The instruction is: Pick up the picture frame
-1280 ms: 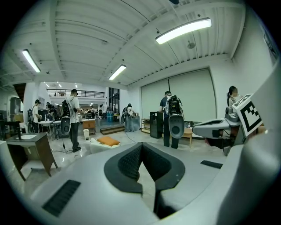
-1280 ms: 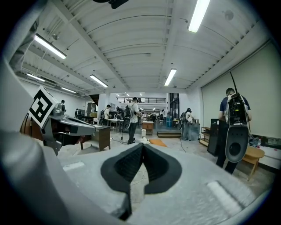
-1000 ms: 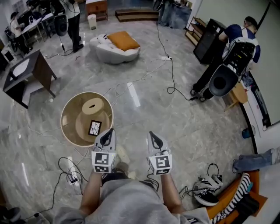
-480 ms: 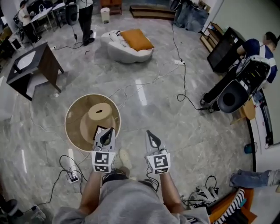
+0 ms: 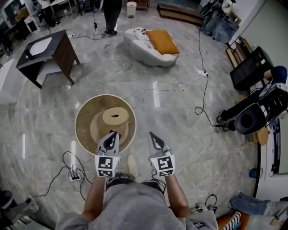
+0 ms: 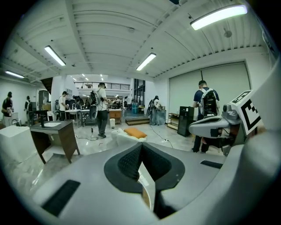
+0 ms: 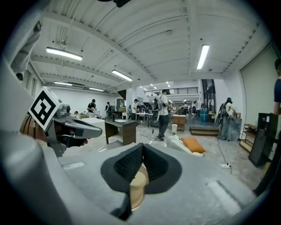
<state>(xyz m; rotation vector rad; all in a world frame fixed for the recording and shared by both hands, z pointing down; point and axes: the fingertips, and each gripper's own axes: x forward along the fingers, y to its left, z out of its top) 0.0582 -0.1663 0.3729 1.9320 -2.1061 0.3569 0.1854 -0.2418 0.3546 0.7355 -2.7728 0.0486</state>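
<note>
A round wooden table point(image 5: 85, 119) with a raised disc point(image 5: 114, 117) in its middle stands on the marble floor ahead of me. The picture frame is almost wholly hidden behind my left gripper point(image 5: 110, 137); only a dark corner point(image 5: 115, 133) peeks out at its tip. That gripper hangs over the table's near edge, shut and holding nothing point(image 6: 141, 145). To its right, my right gripper point(image 5: 154, 137) is over bare floor beside the table, also shut and empty point(image 7: 142, 147). A slice of the wooden table point(image 7: 135, 184) shows below its pads.
A dark desk point(image 5: 49, 51) stands far left. A white lounger with an orange cushion point(image 5: 153, 45) lies ahead. Cables point(image 5: 180, 85) cross the floor, and a power strip point(image 5: 74, 175) lies near my left foot. People stand at the top point(image 5: 110, 13) and right point(image 5: 270, 90).
I have walked forward, so the round table has come nearer. My left gripper now overlaps the table's near edge and covers the picture frame, which was in plain sight a second ago.
</note>
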